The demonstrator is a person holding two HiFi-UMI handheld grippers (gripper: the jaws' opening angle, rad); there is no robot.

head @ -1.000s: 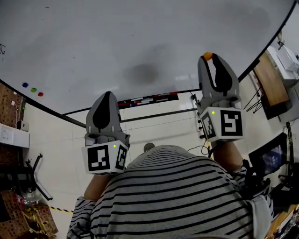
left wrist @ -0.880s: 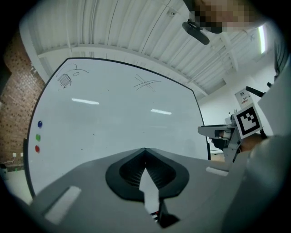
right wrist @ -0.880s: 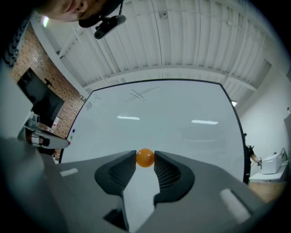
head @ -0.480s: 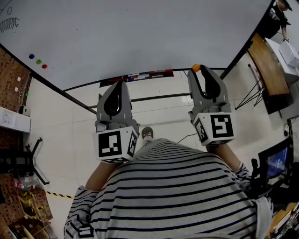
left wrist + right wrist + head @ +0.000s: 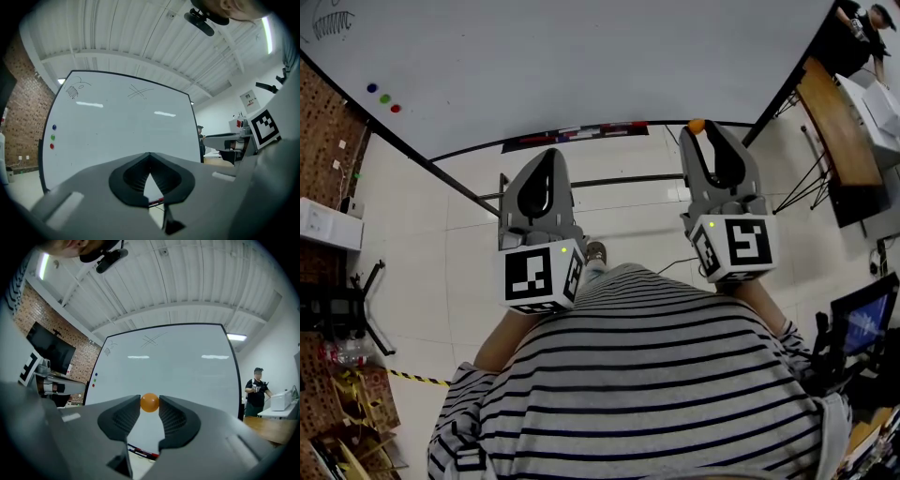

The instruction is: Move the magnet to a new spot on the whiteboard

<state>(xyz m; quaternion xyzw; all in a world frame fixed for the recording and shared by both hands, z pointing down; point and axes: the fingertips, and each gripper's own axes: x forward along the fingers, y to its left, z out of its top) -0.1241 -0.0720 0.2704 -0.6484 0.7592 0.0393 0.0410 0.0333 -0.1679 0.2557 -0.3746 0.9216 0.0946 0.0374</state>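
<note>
I am holding my left tool [image 5: 546, 157] closed and empty, pointing toward the whiteboard [image 5: 581, 66]. My right tool [image 5: 701, 129] is gripping the orange magnet [image 5: 697, 125] between its tips, holding it clear of the board.

Whiteboard [image 5: 581, 66] stands ahead of me, apart from both tools. Left tool [image 5: 544, 154] and right tool [image 5: 705, 129] sit side by side before its lower edge. Magnet [image 5: 150, 402] sits between the right tool's tips, off the board. I note three other magnets [image 5: 383, 97] in a row near the board's left edge, marker tray [image 5: 577, 134] along its bottom, brick wall [image 5: 23, 117] to its left, a person [image 5: 257, 392] to its right.
</note>
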